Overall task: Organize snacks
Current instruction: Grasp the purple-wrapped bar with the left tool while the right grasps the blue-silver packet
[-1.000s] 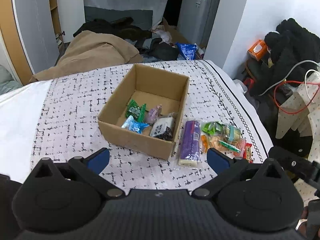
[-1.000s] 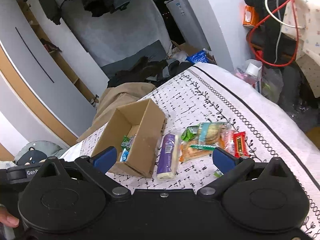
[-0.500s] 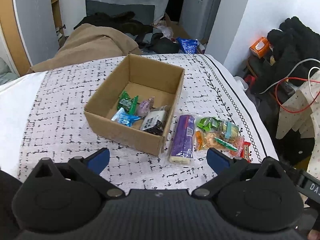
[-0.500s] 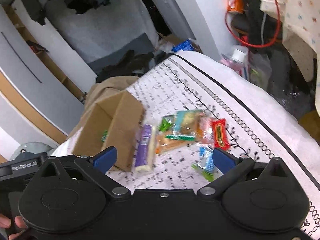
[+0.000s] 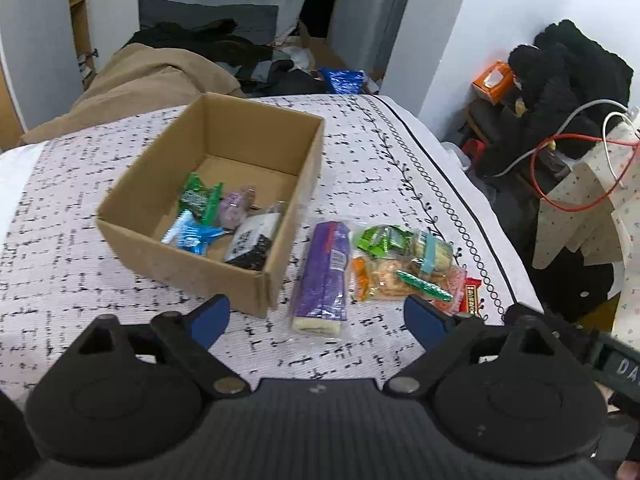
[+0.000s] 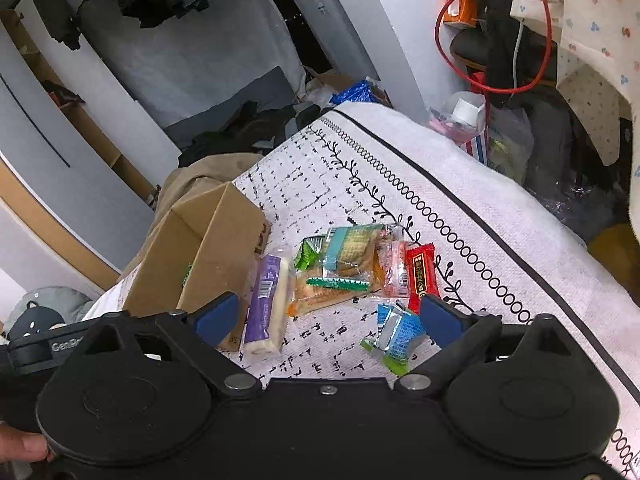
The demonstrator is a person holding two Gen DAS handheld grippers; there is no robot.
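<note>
Cardboard makes up the open box point(image 5: 224, 184), which sits on a counter covered by a white cloth point(image 5: 60, 264) printed with black dashes and a border of rings and leafy vines. Inside the box lie a green packet point(image 5: 198, 198), a blue packet point(image 5: 192, 234), a pale purple packet point(image 5: 236, 208) and a black-and-white packet point(image 5: 252, 242) with what looks like a square code on it. Just beside the box's right wall lies a long purple bar point(image 5: 324, 276) with a barcode label. Next to that is a loose pile of snacks point(image 6: 344, 268): green, teal and orange wrappers, and a red bar point(image 6: 420, 276) with gold characters too small to read. A blue-and-green packet point(image 6: 396, 334) lies apart, close to the right gripper point(image 6: 328, 320), whose blue fingers stand wide apart and hold nothing. The left gripper point(image 5: 316, 320) is likewise spread and empty, hovering before the box and purple bar. Partial white lettering, "Gen", shows on a black body at the right view's left edge.
</note>
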